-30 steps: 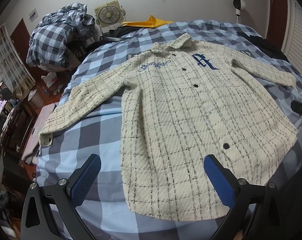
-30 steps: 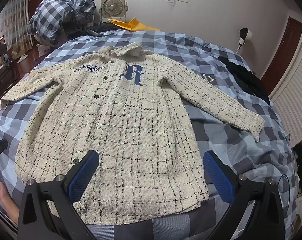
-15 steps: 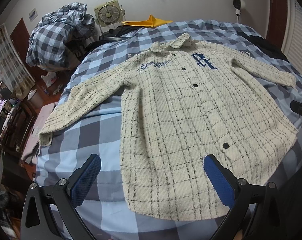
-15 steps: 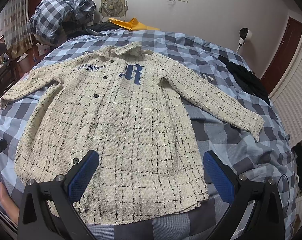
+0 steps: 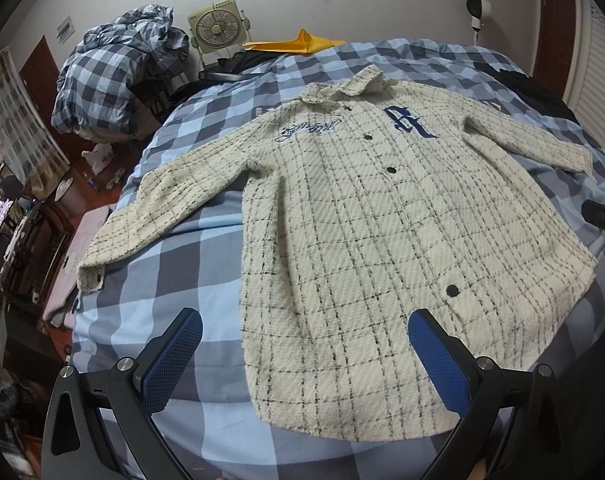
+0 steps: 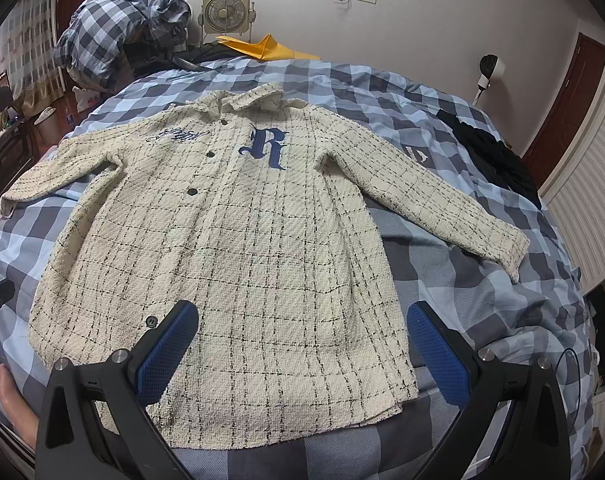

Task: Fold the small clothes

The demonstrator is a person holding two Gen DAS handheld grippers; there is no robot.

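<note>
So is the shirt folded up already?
No, the cream checked shirt lies flat and open on the bed, with both sleeves spread out to the sides.

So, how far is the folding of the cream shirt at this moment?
Done: the cream checked shirt lies flat and face up on the checked bed cover, buttoned, both sleeves spread out. In hand: nothing; the left gripper and the right gripper are near the hem with jaws open and empty. Left: every fold, as no sleeve or side is turned in yet.
</note>
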